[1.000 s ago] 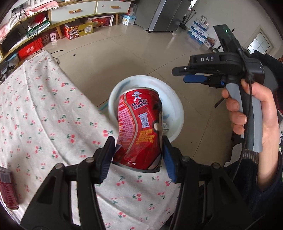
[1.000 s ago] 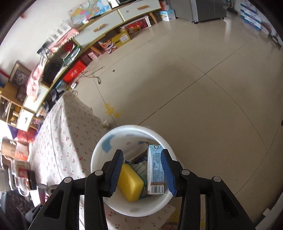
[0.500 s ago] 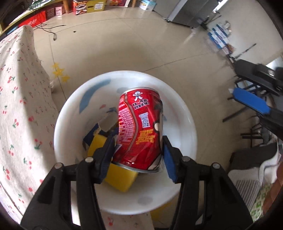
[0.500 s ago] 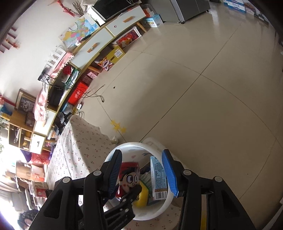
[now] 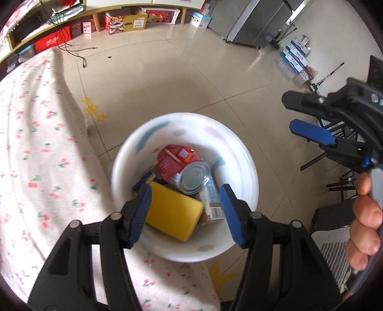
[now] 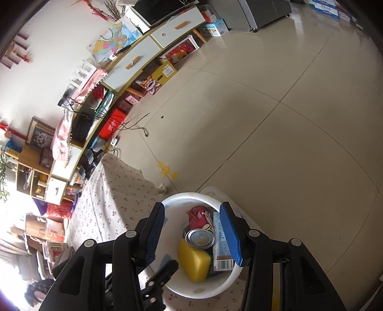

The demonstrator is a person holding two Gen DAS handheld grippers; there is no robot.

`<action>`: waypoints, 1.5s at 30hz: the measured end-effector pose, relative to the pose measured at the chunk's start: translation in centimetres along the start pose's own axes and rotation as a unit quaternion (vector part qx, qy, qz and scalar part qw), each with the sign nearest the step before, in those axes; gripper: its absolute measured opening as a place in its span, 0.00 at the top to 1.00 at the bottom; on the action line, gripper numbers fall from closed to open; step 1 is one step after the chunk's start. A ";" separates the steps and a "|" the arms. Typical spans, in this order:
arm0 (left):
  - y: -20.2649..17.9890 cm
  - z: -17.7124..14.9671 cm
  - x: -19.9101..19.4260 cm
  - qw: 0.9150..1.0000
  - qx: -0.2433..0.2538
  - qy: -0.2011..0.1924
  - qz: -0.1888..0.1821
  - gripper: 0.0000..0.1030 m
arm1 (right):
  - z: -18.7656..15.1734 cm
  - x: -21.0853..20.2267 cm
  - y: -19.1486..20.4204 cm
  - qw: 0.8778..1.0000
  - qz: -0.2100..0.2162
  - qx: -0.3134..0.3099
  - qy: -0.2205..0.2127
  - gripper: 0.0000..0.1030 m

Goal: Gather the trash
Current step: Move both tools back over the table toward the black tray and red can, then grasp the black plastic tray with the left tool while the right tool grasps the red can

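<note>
A white plastic bin (image 5: pixel 239 153) stands on the floor beside the cloth-covered table (image 5: pixel 36 167). Inside it a red drink can (image 5: pixel 182 167) lies on its side, bottom up toward me, on a yellow sponge (image 5: pixel 172 213) and a small carton (image 5: pixel 211 198). My left gripper (image 5: pixel 184 189) hangs over the bin, its jaws opening, with nothing between the pads. My right gripper (image 6: pixel 192 206) is open and empty, higher above the same bin (image 6: pixel 182 196). The can (image 6: pixel 199 227), sponge (image 6: pixel 194 263) and carton (image 6: pixel 221 246) show between its fingers. It also appears from the side as the right gripper (image 5: pixel 289 111).
A hand (image 5: pixel 363 229) grips the right gripper's handle at the right edge. Chair legs (image 5: pixel 318 158) stand right of the bin. A low shelf unit (image 6: pixel 134 62) with boxes runs along the far wall, and a grey fridge (image 5: pixel 258 21) stands at the back. Tiled floor surrounds the bin.
My left gripper carried the red can from over the table to above the bin and let it go. The can now lies on its side inside. The right gripper rose slightly.
</note>
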State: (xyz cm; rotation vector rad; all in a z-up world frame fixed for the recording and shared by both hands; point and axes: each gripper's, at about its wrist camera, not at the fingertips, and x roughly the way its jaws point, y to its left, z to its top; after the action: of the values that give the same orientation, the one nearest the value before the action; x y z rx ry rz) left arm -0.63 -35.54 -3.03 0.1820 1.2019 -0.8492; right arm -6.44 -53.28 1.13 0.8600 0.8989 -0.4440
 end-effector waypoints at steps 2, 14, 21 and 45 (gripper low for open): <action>0.9 -0.4 -1.4 1.000 -0.002 -0.006 0.011 0.41 | 0.0 0.0 0.3 1.000 -0.001 -0.005 -0.002 0.52; 7.9 -3.1 -10.7 0.994 0.007 -0.018 0.108 0.36 | -0.8 1.2 4.3 0.998 -0.013 -0.053 -0.004 0.51; 17.2 -5.0 -15.9 0.979 -0.065 -0.034 0.188 0.33 | -2.9 3.2 9.3 0.994 -0.004 -0.110 0.025 0.42; 40.8 -13.2 -23.9 0.919 -0.271 -0.032 0.285 0.33 | -24.7 16.9 30.6 0.944 0.139 -0.203 0.221 0.23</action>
State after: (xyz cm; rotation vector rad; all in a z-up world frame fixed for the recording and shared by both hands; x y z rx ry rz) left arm 14.10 11.16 0.41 0.0429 1.1910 0.0003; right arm 11.06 -15.13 -6.96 0.6957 1.2075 0.1922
